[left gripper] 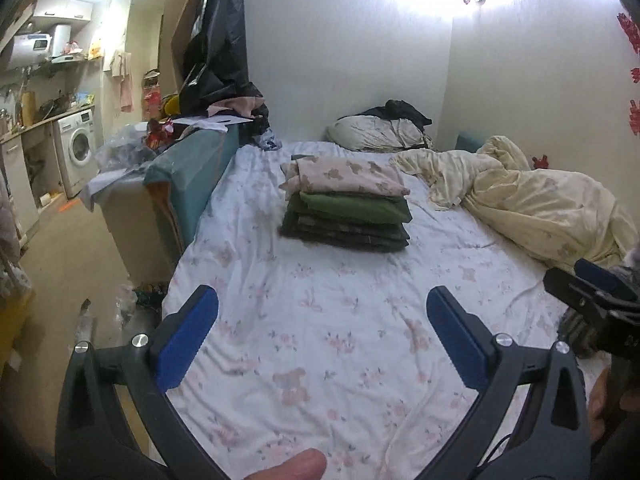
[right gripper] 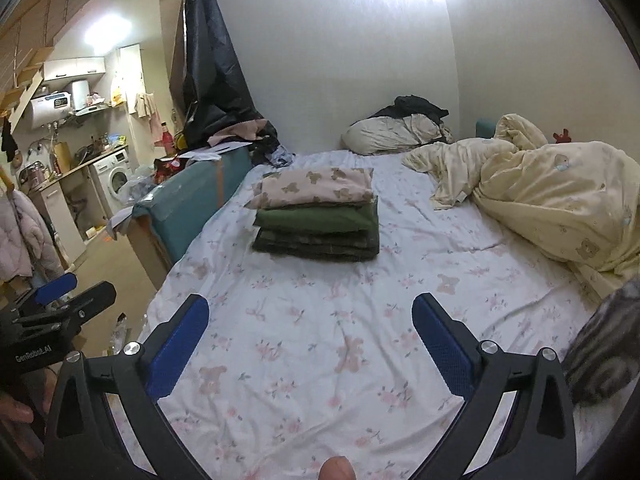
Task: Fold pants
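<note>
Both grippers, L (left gripper: 322, 308) & R (right gripper: 310, 316), jaws wide apart, nothing held, above floral bedsheet (right gripper: 320, 320). Folded pants stack (right gripper: 316, 216) sits mid-bed, beyond grippers. Striped garment (right gripper: 604, 348) just R of R gripper. Crumpled duvet (right gripper: 560, 196) R of stack.

One stack of folded garments (left gripper: 346, 208), one pillow (left gripper: 372, 134), one crumpled duvet (left gripper: 532, 196), one washing machine (left gripper: 78, 146)

right gripper (right gripper: 310, 312): blue-padded jaws spread wide, nothing in them, hovering over the floral white bedsheet (right gripper: 320, 340)
stack of folded clothes (right gripper: 316, 216): teddy-print piece on top, green ones underneath, mid-bed
crumpled cream duvet (right gripper: 552, 196): bunched on the right
left gripper (right gripper: 60, 300): peeking in at left edge
</note>
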